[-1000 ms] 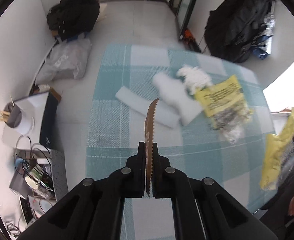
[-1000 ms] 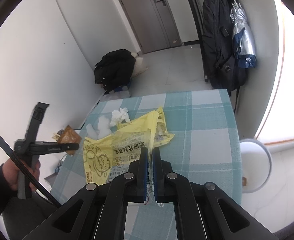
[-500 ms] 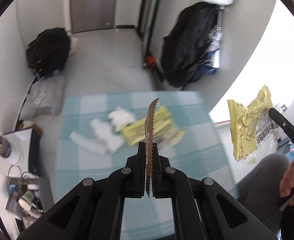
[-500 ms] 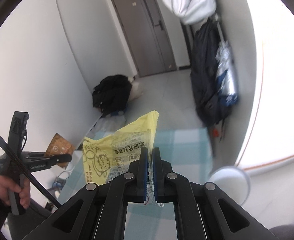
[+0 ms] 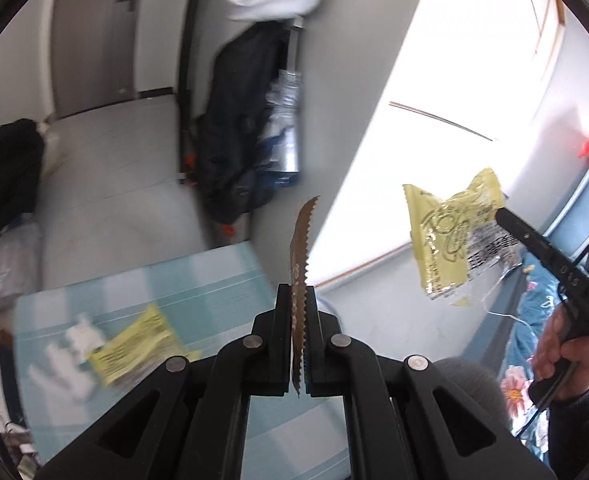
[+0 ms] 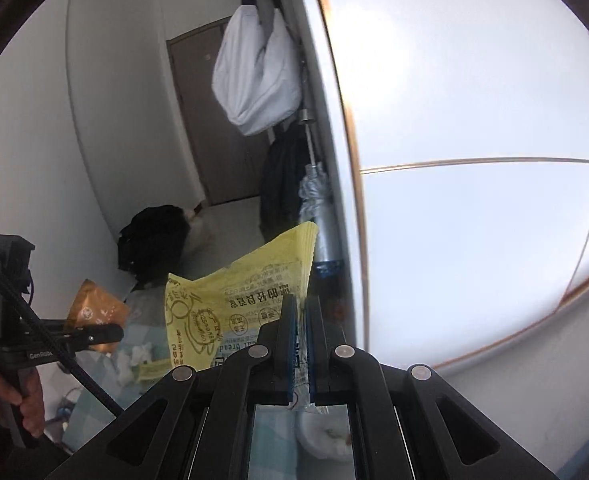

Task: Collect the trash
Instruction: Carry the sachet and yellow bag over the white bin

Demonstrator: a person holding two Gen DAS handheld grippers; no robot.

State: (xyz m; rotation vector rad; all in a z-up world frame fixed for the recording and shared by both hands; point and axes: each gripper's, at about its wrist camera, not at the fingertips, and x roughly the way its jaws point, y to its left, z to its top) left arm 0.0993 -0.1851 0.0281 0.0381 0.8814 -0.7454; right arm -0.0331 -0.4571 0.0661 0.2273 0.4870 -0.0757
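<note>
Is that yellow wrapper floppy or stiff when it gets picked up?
Probably floppy and light: the yellow wrapper hangs crinkled and bent from the right gripper, held only at one edge. It looks like thin plastic film, so it may be a bit slippery, though the closed jaws seem to keep it.

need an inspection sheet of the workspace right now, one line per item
surface: table under a teal checked cloth
job's things: brown wrapper and yellow wrapper held clear of the table; another yellow wrapper and white tissues lie on the cloth
clutter: nothing seen beyond the trash
grippers: left gripper shut on brown wrapper; right gripper shut on yellow wrapper
cables: black cable across left gripper
surroundings: door, white bag, black backpack on floor
</note>
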